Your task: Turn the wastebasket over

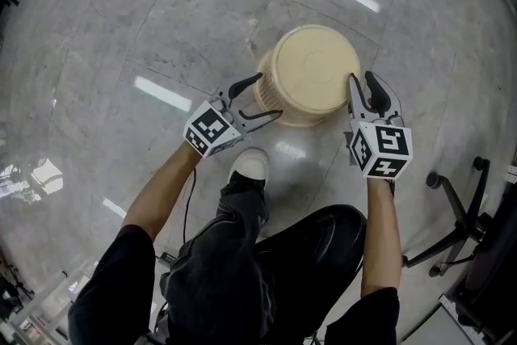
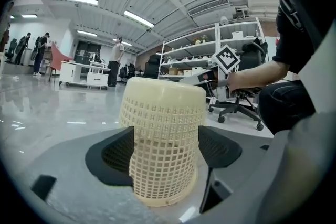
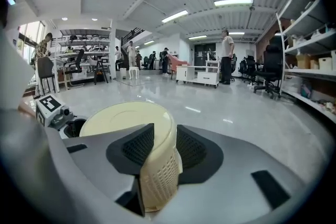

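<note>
A cream lattice wastebasket (image 1: 311,73) stands upside down on the marble floor, its solid base facing up. My left gripper (image 1: 266,97) is at its left side with the jaws spread wide. In the left gripper view the wastebasket (image 2: 163,139) fills the gap in front of the pads (image 2: 118,152), which do not press on it. My right gripper (image 1: 363,81) is at the basket's right edge. In the right gripper view the wastebasket (image 3: 131,123) has its wall between the spread pads (image 3: 191,149), with no firm grip visible.
The person's white shoe (image 1: 252,164) and bent legs are just in front of the basket. An office chair base (image 1: 452,230) stands at the right. Shelves (image 2: 210,55), desks and several people are far off across the floor.
</note>
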{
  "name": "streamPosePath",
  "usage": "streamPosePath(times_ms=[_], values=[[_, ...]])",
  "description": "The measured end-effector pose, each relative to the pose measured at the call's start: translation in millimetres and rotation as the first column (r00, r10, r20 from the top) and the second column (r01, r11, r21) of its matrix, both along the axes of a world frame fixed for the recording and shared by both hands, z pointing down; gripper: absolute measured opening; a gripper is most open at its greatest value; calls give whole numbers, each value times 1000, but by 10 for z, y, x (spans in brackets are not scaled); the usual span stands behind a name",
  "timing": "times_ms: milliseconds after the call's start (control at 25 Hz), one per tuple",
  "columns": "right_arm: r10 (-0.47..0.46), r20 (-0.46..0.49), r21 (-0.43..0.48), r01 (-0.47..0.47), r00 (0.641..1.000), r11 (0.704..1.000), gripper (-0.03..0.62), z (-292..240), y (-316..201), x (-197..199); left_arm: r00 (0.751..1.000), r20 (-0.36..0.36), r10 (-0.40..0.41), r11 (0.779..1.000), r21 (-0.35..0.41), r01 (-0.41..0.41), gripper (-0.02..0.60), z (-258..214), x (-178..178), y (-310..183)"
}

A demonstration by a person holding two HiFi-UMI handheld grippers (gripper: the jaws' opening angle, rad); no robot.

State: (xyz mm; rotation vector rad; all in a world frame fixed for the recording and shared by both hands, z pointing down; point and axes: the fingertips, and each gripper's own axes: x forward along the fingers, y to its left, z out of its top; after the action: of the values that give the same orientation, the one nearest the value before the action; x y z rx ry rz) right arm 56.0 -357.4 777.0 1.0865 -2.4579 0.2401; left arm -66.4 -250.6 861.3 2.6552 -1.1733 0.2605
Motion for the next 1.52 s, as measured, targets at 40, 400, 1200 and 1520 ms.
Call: streamPosePath(times_ms=[40, 400, 1200, 1520], values=[[-10, 11, -8, 10, 1000, 1000, 129, 3, 8, -18, 1000, 2, 9, 1000, 3, -9, 368, 8, 33, -12], [-8, 55, -44, 10, 998, 999, 100, 5, 9, 22, 1000, 18, 13, 999, 41, -13, 368, -88, 84, -114], [151, -61, 81, -146, 987, 986, 37, -73, -71, 880, 1000, -17, -17, 998, 55, 18, 367, -230, -56, -281], [188, -100, 105, -178, 977, 979, 31, -75, -114, 1050, 982, -78, -171, 979, -128, 160, 365, 450, -502, -296]])
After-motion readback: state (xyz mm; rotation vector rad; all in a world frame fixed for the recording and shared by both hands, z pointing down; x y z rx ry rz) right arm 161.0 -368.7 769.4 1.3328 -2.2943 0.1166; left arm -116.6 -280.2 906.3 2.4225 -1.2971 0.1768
